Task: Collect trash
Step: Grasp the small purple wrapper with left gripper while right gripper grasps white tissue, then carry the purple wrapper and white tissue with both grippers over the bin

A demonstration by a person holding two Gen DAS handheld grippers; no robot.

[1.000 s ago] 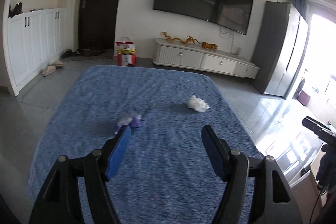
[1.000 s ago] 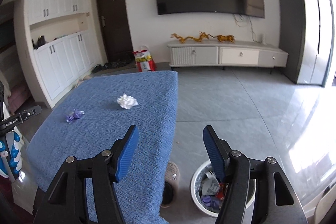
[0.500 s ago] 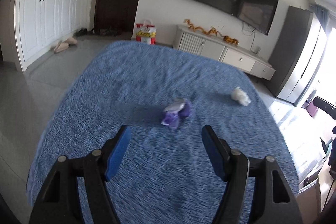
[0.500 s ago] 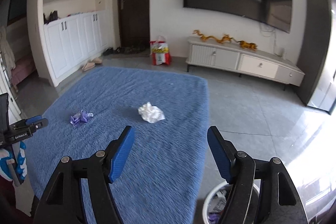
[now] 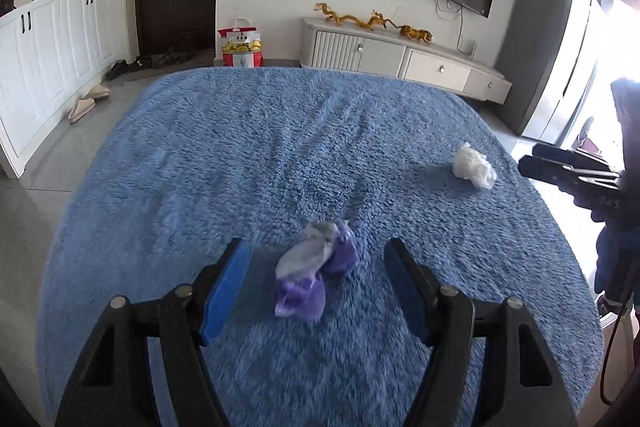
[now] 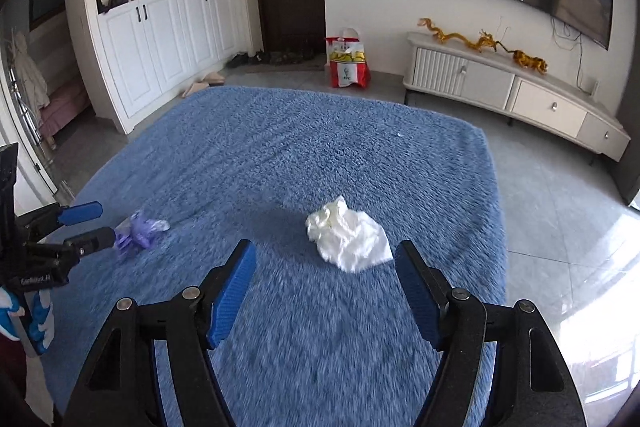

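The left hand-held gripper (image 5: 316, 267) is hovering wide open over the blue tabletop (image 5: 240, 147), its blue pads flanking a purple wrapper (image 5: 312, 275) without touching it. The right hand-held gripper (image 6: 326, 273) is likewise gaping wide, with a white tissue (image 6: 348, 235) lying just ahead at 12 o'clock, apart from both pads. From the right wrist view, the wrapper is sitting at 9 o'clock of the tissue.

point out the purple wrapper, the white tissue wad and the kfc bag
purple wrapper (image 5: 310, 273), left wrist view, on its crumpled middle
white tissue wad (image 6: 347, 235), right wrist view, on the centre of the crumple
kfc bag (image 6: 347, 65), right wrist view, on its printed front face
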